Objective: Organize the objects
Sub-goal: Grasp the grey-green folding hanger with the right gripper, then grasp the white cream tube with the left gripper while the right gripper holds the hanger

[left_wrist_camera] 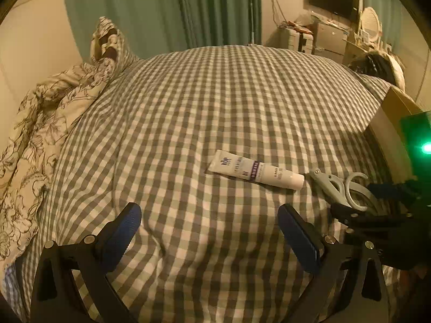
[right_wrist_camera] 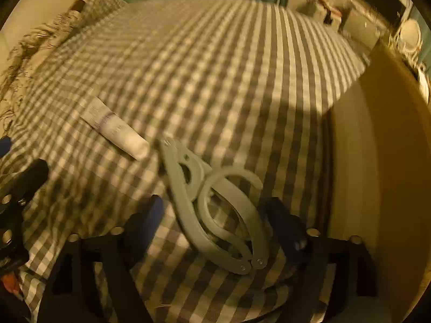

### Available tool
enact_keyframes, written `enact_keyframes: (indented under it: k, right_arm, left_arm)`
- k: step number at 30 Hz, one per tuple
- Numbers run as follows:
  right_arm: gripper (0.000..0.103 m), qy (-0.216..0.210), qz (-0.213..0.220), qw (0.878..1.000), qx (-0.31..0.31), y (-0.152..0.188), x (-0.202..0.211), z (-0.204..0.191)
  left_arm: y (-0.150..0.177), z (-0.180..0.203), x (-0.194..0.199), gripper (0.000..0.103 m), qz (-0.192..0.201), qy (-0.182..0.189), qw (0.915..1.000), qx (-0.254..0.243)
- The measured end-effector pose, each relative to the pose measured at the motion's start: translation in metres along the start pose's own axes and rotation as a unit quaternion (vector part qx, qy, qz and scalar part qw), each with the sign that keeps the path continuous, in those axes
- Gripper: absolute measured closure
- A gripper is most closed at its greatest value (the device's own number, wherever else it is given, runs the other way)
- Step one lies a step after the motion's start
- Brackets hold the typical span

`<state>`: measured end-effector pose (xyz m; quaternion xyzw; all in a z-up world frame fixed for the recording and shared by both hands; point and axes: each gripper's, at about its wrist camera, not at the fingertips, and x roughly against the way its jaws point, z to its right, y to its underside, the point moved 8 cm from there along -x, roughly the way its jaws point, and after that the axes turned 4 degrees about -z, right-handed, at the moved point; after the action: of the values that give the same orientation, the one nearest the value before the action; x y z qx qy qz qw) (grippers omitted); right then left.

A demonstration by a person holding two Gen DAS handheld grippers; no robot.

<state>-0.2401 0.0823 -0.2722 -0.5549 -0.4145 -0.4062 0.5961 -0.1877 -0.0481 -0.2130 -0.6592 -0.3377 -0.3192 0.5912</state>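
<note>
Checked bedspread (left_wrist_camera: 202, 102) carries one white tube (left_wrist_camera: 256, 171) and one folded grey hanger (right_wrist_camera: 215, 210); both grippers' jaws stand apart.

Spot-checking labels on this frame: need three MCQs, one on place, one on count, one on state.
1. Where does the folded hanger lie?
A. On the checked bedspread, off the tube's cap end
B. On the desk
C. On the floral blanket

2. How many loose items lie on the bedspread by the tools?
A. One
B. Two
C. Four

3. How does the right tool stand?
A. Clamped on the tube
B. Jaws either side of the hanger, not pressing it
C. Holding a cup

Key: 1 A, the hanger sits just beyond the cap of the white tube; 2 B, only tube and hanger show; 3 B, gaps show between pads and hanger.
</note>
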Motion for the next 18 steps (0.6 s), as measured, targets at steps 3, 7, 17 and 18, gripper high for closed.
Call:
enact_keyframes:
  k: [3,7,17,18]
  right_arm:
    - [0.035,0.005,-0.011,1.000,0.002,0.004,-0.005,0.001]
    - [0.039,0.012,-0.010,1.000,0.010,0.008,-0.003,0.000]
    - [0.046,0.015,0.044,0.999,0.003,-0.005,0.032,0.006]
    - [0.046,0.016,0.047,0.999,0.001,-0.008,0.033,0.008]
  left_arm:
    - [-0.001,0.005,0.000,0.000,0.000,0.002,1.0000,-0.006]
    - [-0.005,0.005,0.001,0.000,0.004,0.006,1.0000,-0.006]
    - [-0.025,0.017,-0.008,0.000,0.006,0.007,1.0000,-0.002]
    - [-0.028,0.020,-0.012,0.000,0.005,0.006,1.0000,-0.003]
